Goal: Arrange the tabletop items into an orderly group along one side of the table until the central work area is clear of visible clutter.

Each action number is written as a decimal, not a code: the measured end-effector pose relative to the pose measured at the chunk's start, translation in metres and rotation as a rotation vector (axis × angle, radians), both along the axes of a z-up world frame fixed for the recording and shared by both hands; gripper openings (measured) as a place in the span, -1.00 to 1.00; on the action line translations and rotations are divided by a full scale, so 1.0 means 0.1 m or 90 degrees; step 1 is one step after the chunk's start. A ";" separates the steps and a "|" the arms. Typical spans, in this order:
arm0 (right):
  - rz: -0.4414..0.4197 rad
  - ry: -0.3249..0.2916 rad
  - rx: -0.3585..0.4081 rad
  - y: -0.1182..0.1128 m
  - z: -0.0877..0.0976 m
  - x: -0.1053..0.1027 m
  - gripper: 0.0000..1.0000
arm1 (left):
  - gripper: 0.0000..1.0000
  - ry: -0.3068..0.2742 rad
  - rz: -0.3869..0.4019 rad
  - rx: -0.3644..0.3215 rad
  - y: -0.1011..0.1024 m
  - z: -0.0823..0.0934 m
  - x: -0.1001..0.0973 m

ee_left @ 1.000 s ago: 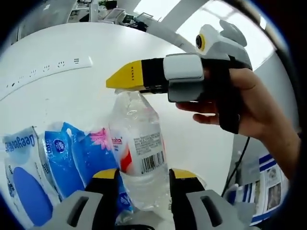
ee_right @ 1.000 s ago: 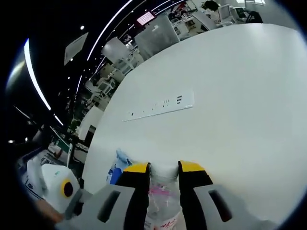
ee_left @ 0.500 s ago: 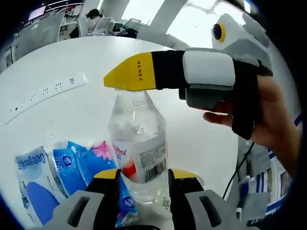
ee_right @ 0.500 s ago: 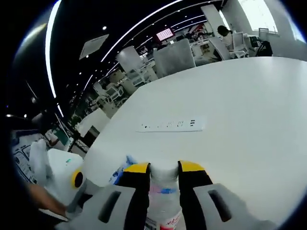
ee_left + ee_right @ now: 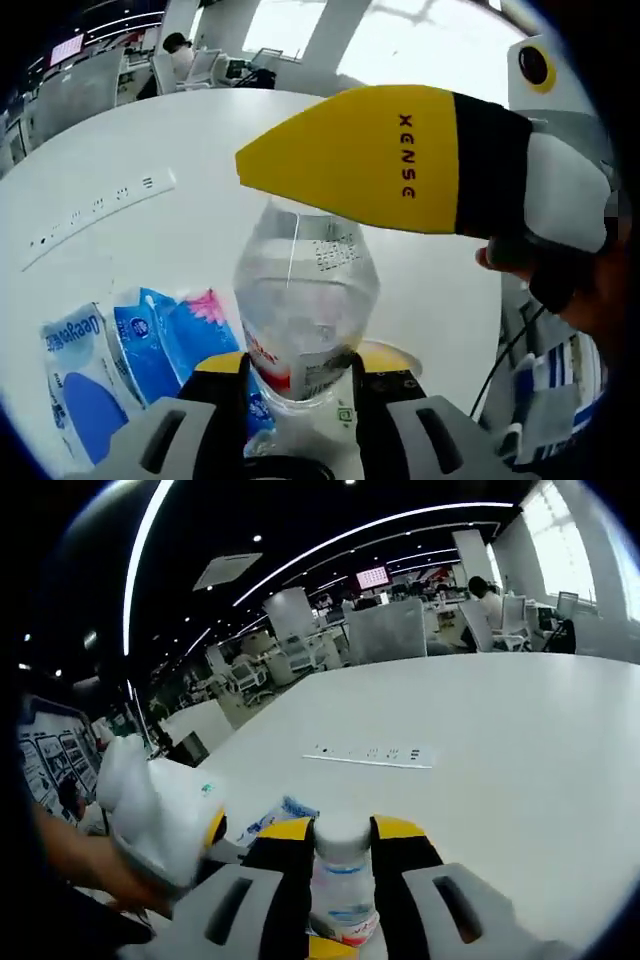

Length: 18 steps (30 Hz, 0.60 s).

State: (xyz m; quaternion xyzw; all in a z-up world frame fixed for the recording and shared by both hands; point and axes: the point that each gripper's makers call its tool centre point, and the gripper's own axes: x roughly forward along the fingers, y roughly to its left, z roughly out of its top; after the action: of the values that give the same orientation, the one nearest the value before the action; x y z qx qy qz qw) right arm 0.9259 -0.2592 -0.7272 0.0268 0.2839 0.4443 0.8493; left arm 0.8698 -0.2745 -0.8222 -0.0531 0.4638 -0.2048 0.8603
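Observation:
A clear plastic water bottle (image 5: 305, 300) with a red and white label stands between the jaws of my left gripper (image 5: 298, 365), which is shut on its lower body. My right gripper (image 5: 400, 160) comes in from the right, its yellow jaw covering the bottle's top. In the right gripper view, my right gripper (image 5: 341, 832) is shut on the bottle's white cap (image 5: 341, 865). The left gripper (image 5: 165, 815), held by a hand, shows at the left there. Three tissue packs lie beside the bottle: a white and blue one (image 5: 85, 365), a blue one (image 5: 150, 335) and a pink-flowered one (image 5: 205, 315).
The round white table (image 5: 200, 130) carries a long white power strip (image 5: 100, 205), also seen farther back as the power strip (image 5: 370, 754). A blue pack (image 5: 280, 812) peeks out behind the jaws. Office chairs and desks stand beyond the table's far edge.
Both cameras have tilted up toward the room. The bottle's top has come closer to the left camera, and the right gripper's yellow jaw now looms larger over it. Both grips hold.

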 end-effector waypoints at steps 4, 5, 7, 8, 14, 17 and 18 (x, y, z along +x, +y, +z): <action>-0.011 -0.012 -0.004 -0.08 0.04 -0.14 -0.66 | -0.22 -0.017 -0.020 0.011 -0.02 0.01 -0.06; -0.010 -0.018 -0.007 -0.09 0.04 -0.17 -0.66 | -0.22 -0.020 -0.023 0.013 -0.02 0.01 -0.08; -0.007 -0.028 -0.013 -0.10 0.04 -0.26 -0.66 | -0.22 -0.020 -0.025 0.015 -0.02 0.00 -0.11; -0.005 -0.032 -0.016 -0.10 0.05 -0.31 -0.66 | -0.22 -0.021 -0.026 0.016 -0.02 0.00 -0.13; 0.014 -0.066 -0.040 -0.12 0.08 -0.52 -0.65 | -0.24 -0.020 -0.028 0.016 -0.01 -0.03 -0.26; 0.021 -0.069 -0.043 -0.11 0.07 -0.59 -0.65 | -0.25 -0.019 -0.027 0.015 -0.01 -0.03 -0.30; 0.025 -0.071 -0.044 -0.12 0.07 -0.60 -0.65 | -0.23 -0.019 -0.027 0.013 -0.01 -0.03 -0.32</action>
State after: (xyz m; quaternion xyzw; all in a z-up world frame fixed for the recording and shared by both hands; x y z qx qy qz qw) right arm 0.8660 -0.2708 -0.7203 -0.0331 0.2520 0.4513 0.8554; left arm 0.8375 -0.2751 -0.8253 -0.0310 0.4541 -0.2190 0.8631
